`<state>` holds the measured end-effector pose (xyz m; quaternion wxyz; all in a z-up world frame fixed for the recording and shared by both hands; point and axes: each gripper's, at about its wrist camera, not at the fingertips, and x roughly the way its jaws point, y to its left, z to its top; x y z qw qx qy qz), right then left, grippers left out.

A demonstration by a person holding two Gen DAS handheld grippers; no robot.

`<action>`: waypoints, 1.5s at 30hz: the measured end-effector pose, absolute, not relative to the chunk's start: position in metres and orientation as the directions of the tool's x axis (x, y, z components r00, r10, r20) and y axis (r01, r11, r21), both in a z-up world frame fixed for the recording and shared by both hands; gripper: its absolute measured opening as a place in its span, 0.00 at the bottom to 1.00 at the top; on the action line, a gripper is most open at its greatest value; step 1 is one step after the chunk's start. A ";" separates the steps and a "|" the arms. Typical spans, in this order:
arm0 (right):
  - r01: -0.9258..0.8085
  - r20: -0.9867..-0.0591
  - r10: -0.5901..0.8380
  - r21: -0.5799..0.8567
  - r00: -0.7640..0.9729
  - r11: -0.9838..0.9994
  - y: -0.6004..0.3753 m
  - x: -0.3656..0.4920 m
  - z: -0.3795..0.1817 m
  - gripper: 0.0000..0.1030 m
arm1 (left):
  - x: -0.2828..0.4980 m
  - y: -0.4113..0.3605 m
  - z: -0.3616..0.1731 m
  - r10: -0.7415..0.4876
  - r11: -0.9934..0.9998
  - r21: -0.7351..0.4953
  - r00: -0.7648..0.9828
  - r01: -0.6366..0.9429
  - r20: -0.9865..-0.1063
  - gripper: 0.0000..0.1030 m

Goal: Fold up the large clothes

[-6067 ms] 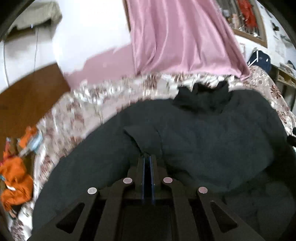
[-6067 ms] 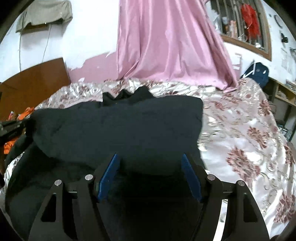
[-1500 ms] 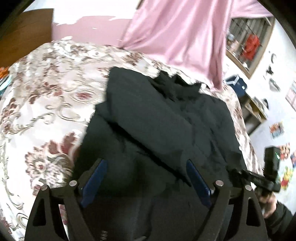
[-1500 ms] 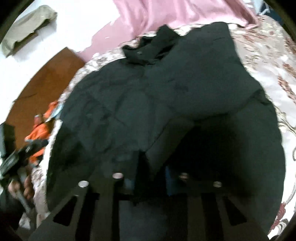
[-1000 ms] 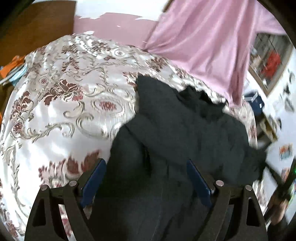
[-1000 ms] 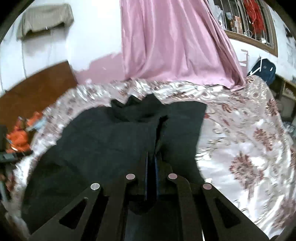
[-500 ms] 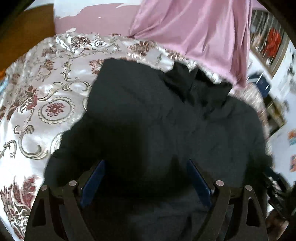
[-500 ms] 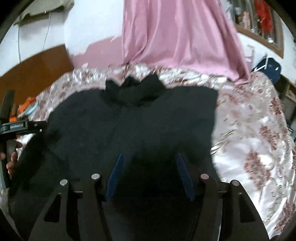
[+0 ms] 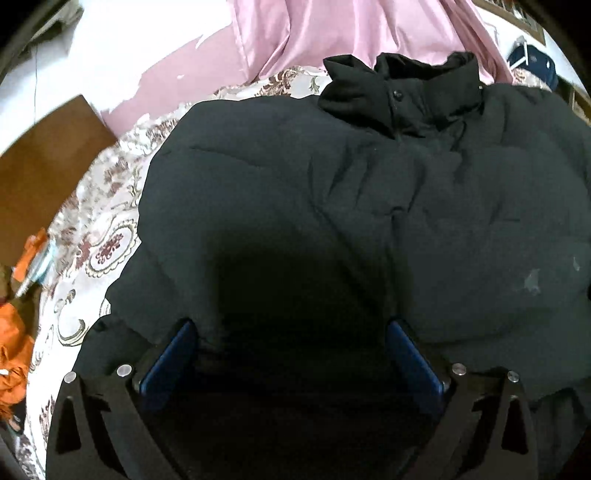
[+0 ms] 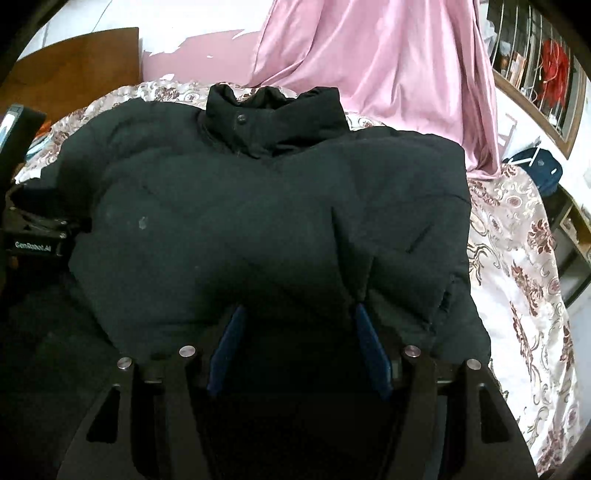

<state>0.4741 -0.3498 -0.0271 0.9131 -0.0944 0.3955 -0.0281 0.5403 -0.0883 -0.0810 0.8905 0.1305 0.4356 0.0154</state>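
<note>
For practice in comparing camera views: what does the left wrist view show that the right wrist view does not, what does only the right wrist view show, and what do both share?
Only the left wrist view shows the orange cloth at the bed's left edge and the left gripper with its jaws wide apart over dark fabric.

Only the right wrist view shows the barred window, the right gripper with jaws apart, and the left gripper's black body seen from outside.

Both show the black jacket with its snap-button collar, the floral bedspread, the pink curtain, the brown headboard and a blue bag.
</note>
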 end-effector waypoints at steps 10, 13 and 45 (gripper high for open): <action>-0.034 -0.720 -0.095 -0.162 0.688 0.986 -0.351 0.458 -0.006 0.62 | 0.496 -0.027 -0.036 -0.284 0.937 -0.350 0.609 0.011 -0.740 1.00; 0.015 -0.713 -0.024 -0.018 0.700 1.000 -0.363 0.437 0.021 0.69 | 0.481 -0.019 -0.020 -0.334 0.903 -0.427 0.559 -0.039 -0.758 1.00; 0.027 -0.601 0.044 0.108 0.798 0.994 -0.323 0.237 0.322 0.84 | 0.281 0.000 0.269 -0.278 0.958 -0.235 0.746 0.166 -0.605 1.00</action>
